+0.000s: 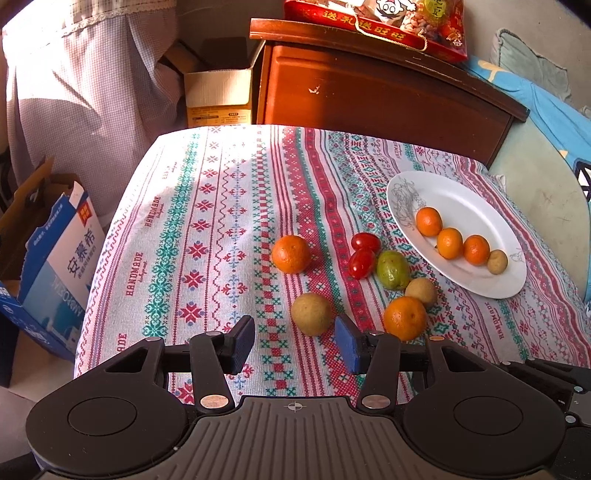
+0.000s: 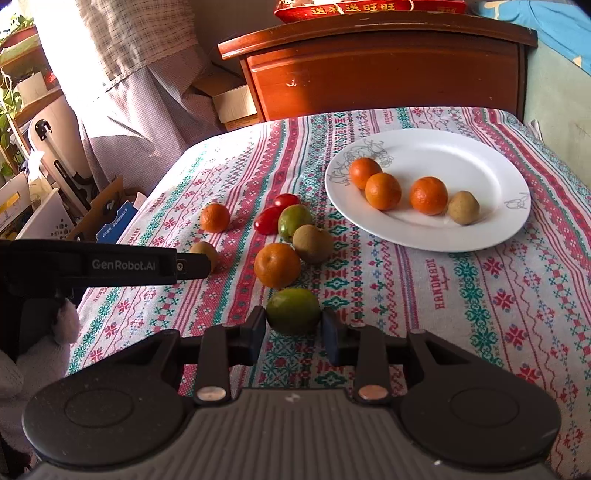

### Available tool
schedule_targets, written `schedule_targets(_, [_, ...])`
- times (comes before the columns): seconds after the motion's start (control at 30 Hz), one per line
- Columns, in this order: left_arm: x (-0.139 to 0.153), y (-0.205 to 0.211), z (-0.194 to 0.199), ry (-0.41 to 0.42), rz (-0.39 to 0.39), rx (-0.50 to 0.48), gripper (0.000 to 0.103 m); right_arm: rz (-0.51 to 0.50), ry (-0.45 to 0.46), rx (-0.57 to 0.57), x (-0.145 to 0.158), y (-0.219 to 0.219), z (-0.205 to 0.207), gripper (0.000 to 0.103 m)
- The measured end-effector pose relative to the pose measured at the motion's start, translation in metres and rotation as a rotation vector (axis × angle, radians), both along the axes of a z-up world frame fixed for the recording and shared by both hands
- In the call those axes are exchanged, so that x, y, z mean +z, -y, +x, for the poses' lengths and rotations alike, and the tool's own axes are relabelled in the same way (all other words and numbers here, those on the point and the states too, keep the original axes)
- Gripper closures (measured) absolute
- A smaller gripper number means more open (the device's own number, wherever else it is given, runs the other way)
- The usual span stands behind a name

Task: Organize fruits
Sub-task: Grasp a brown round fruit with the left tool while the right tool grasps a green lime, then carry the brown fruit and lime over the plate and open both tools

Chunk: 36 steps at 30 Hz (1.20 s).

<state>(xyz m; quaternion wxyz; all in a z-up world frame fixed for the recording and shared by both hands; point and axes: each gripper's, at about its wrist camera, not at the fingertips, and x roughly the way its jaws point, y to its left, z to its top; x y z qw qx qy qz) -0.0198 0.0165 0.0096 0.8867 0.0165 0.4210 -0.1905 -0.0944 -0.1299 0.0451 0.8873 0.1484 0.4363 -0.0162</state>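
Note:
A white plate [image 2: 424,232] on the patterned cloth holds three oranges [image 2: 428,195] and a small brown fruit [image 2: 464,207]. It also shows in the left wrist view [image 1: 465,199]. Loose on the cloth lie oranges [image 2: 277,265], two cherry tomatoes [image 2: 268,220], green fruits and brown fruits [image 2: 312,243]. My right gripper [image 2: 293,332] has its jaws around a green fruit [image 2: 293,311], pads touching its sides. My left gripper [image 1: 295,341] is open and empty, just in front of a brown fruit [image 1: 311,314] and an orange [image 1: 405,317].
A wooden cabinet [image 1: 369,85] stands behind the table with a red gift bag [image 1: 376,22] on top. Cardboard boxes [image 1: 55,254] sit left of the table. The left gripper's body [image 2: 110,266] reaches in at the left of the right wrist view.

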Motion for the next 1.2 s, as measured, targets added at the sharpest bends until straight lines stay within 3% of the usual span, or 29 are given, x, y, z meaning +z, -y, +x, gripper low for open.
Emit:
schedule_targets(0.37, [-0.01, 0.014, 0.003, 0.009, 0.015, 0.017, 0.061, 0.016, -0.006, -0.025, -0.001, 0.009, -0.003, 0.07])
schedule_targets(0.5, [-0.01, 0.017, 0.002, 0.014, 0.018, 0.006, 0.067, 0.015, -0.004, -0.027, -0.001, 0.009, -0.003, 0.07])
schedule_targets(0.63, [-0.011, 0.018, 0.0, 0.022, 0.017, -0.003, 0.08, 0.016, -0.004, -0.027, -0.001, 0.009, -0.003, 0.07])
schedule_targets(1.2, [0.009, 0.017, -0.005, 0.059, -0.038, 0.011, 0.081, 0.064, 0.026, -0.075, 0.014, 0.026, 0.0, 0.07])
